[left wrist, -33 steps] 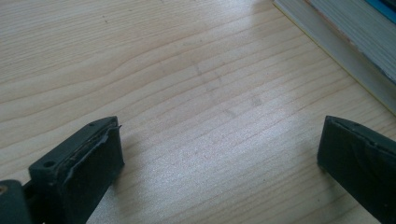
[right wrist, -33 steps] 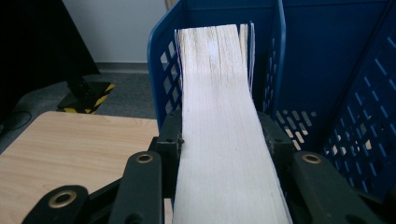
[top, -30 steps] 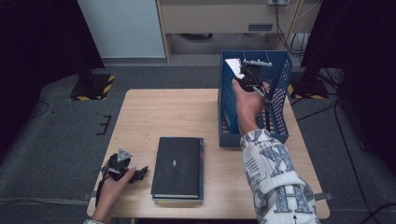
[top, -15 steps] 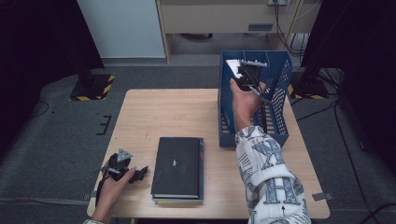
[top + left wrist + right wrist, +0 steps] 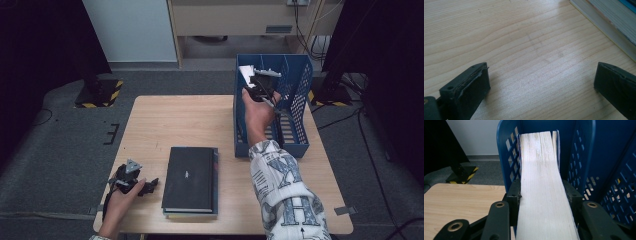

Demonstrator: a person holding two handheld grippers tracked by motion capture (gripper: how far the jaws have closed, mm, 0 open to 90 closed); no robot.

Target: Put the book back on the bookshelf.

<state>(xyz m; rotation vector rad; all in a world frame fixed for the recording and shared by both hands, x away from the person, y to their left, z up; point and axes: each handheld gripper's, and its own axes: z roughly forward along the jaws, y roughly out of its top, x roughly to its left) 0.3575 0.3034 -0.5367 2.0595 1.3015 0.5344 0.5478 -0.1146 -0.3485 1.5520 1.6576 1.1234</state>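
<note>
Two tongs pinch a thick book (pale page edges).

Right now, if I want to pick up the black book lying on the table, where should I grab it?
Probably the black book by its long left edge, coming in level from the left, where the left gripper rests open. It lies flat on other books, so its edge stands off the table.

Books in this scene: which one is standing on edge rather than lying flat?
The book gripped by the right gripper inside the blue file rack stands on edge; the black book lies flat on the table.
</note>
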